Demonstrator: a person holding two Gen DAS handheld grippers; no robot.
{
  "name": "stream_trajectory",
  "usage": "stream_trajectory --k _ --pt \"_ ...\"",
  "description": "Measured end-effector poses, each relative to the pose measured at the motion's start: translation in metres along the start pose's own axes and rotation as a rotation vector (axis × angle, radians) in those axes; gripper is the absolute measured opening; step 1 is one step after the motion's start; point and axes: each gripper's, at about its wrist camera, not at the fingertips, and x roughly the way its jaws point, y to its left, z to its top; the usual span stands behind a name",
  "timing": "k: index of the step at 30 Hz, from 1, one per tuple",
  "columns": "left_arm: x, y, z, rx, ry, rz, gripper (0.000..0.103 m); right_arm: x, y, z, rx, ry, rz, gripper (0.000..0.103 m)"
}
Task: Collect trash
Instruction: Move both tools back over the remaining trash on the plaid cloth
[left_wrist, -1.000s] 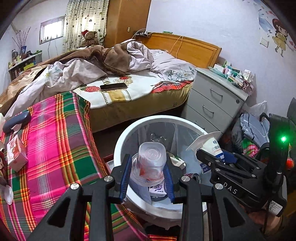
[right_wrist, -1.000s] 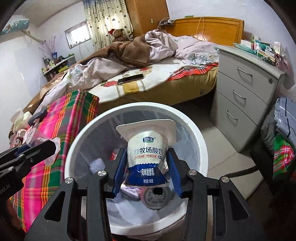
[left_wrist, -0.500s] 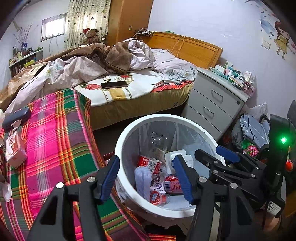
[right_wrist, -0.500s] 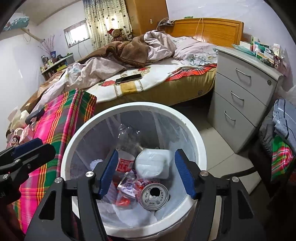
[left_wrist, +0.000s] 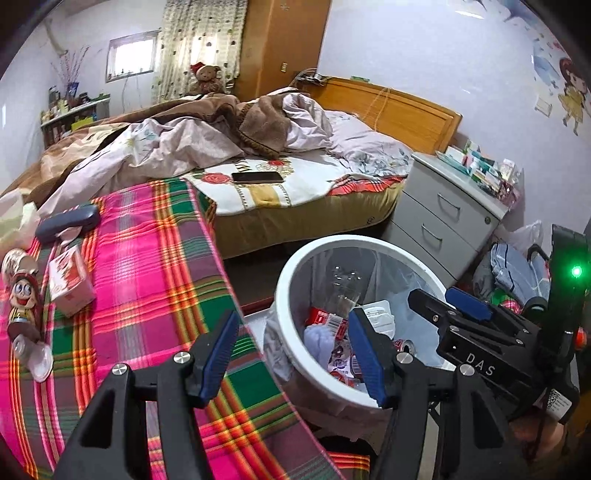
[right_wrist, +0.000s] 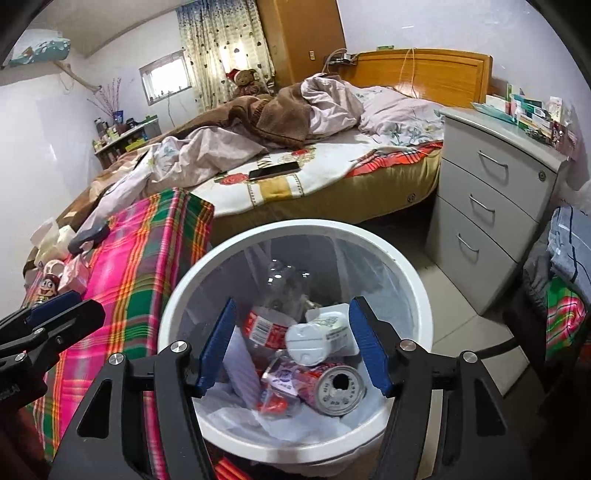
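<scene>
My right claw (right_wrist: 291, 350) stands released with nothing between its blue pads (right_wrist: 218, 345); its jaws have just been opening, and the yogurt cup (right_wrist: 321, 338) it carried a second ago now lies on its side in the trash bin (right_wrist: 417, 291), just above the empty can (right_wrist: 338, 387) and beside the red-labelled bottle (right_wrist: 269, 325). My left claw (left_wrist: 291, 354) is released too, jaws just opened and empty; the clear plastic cup it held is gone from between them, and I cannot pick it out among the bin's litter. That claw has swung off toward nine o'clock, so it now straddles the bin's white rim (left_wrist: 284, 280) and the edge of the plaid cloth (left_wrist: 155, 258). I judge this drop done and both claws free for the next piece. On the plaid-covered bench at nine o'clock lie what look like more candidates: a small red-and-white carton (left_wrist: 70, 280), a clear cup (left_wrist: 35, 356) on its side, crumpled tissue (left_wrist: 14, 221), and beside them a cartoon figurine (left_wrist: 22, 302) and a dark glasses case (left_wrist: 68, 223) that are probably not trash. At twelve o'clock is the unmade bed (right_wrist: 295, 155) with a phone (right_wrist: 273, 170) on it; at two o'clock, a grey drawer chest (right_wrist: 491, 206).
</scene>
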Motion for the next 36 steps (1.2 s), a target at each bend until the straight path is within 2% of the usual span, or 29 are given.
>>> stream_trajectory --k 22,31,36 --pt "-0.063 0.081 -0.028 -0.132 -0.078 0.126 0.063 -0.01 0.078 -0.004 -0.12 -0.038 0.124 0.065" --pt "-0.082 0.117 -0.039 -0.193 -0.1 0.173 0.064 -0.006 0.116 -0.008 -0.179 -0.028 0.182 0.065" --pt "-0.094 0.147 -0.045 -0.244 -0.106 0.23 0.064 -0.001 0.138 -0.006 -0.21 -0.022 0.219 0.065"
